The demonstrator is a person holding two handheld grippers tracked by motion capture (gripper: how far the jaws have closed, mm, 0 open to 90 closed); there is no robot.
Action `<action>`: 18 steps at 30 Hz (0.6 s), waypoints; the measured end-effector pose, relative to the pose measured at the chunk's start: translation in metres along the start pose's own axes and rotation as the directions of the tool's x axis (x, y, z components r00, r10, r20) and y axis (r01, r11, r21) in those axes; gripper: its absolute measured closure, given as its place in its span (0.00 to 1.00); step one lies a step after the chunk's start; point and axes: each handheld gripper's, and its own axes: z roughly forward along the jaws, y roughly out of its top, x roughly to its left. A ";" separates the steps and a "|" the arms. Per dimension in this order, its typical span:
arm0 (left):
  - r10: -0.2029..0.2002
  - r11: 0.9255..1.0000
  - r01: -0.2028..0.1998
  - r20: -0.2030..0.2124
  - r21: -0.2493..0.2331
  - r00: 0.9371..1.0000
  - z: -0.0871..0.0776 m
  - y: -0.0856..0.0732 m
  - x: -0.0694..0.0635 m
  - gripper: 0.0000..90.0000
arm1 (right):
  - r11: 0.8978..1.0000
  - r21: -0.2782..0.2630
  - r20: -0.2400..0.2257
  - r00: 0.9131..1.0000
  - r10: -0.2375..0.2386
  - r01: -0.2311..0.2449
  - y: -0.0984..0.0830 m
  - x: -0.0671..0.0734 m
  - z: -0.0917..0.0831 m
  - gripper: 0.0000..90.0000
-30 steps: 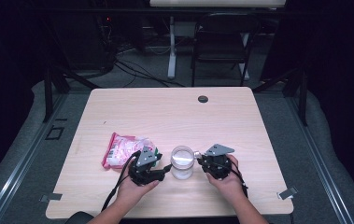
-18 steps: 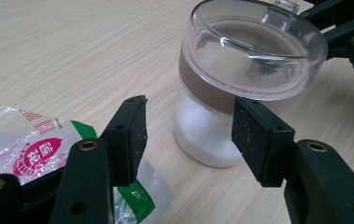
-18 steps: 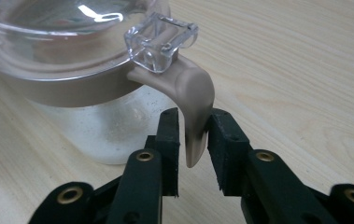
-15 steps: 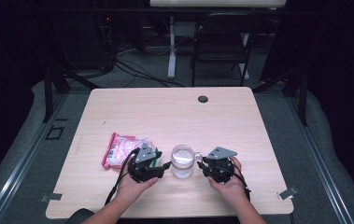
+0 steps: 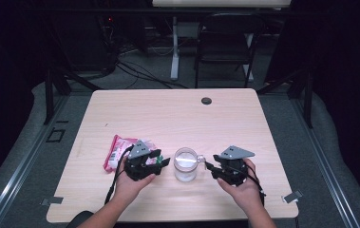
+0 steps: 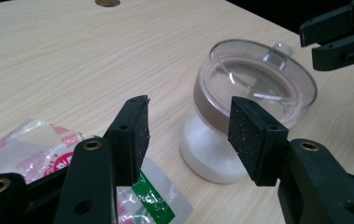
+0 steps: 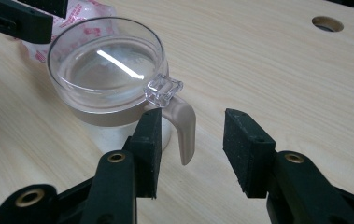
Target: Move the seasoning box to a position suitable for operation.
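Note:
A clear lidded jar (image 5: 185,164) with white powder, a brown band and a side handle stands near the table's front edge. My left gripper (image 5: 165,162) is just left of it, open, its jaws having just closed a little; in the left gripper view the jar (image 6: 212,154) stands beyond the open tips (image 6: 188,133). My right gripper (image 5: 209,166) is to the jar's right, and its jaws have just been opening. In the right gripper view the handle (image 7: 184,126) hangs just ahead of the open gripper (image 7: 191,149), untouched by either pad.
A pink and white packet (image 5: 116,152) lies under and to the left of my left gripper. The wooden table (image 5: 177,114) has a cable hole (image 5: 206,100) near its far edge. A dark chair (image 5: 227,42) stands behind the table.
My right gripper has opened and drawn back to the right and up, away from the jar's handle. The left gripper and the jar have stayed about where they were.

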 end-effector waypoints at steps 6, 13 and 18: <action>0.005 1.000 -0.006 0.047 0.022 0.999 -0.004 0.024 0.000 0.55 | 1.000 0.006 0.026 0.999 0.019 -0.019 0.014 0.002 -0.003 0.61; 0.017 0.999 -0.015 0.039 -0.042 0.999 -0.004 0.053 -0.004 0.56 | 0.997 -0.007 0.019 0.997 0.077 -0.077 0.045 0.007 -0.008 0.70; 0.010 0.998 -0.005 0.076 -0.060 0.997 -0.003 0.052 -0.003 0.62 | 0.994 -0.012 -0.019 0.994 0.104 -0.105 0.050 0.009 -0.010 0.72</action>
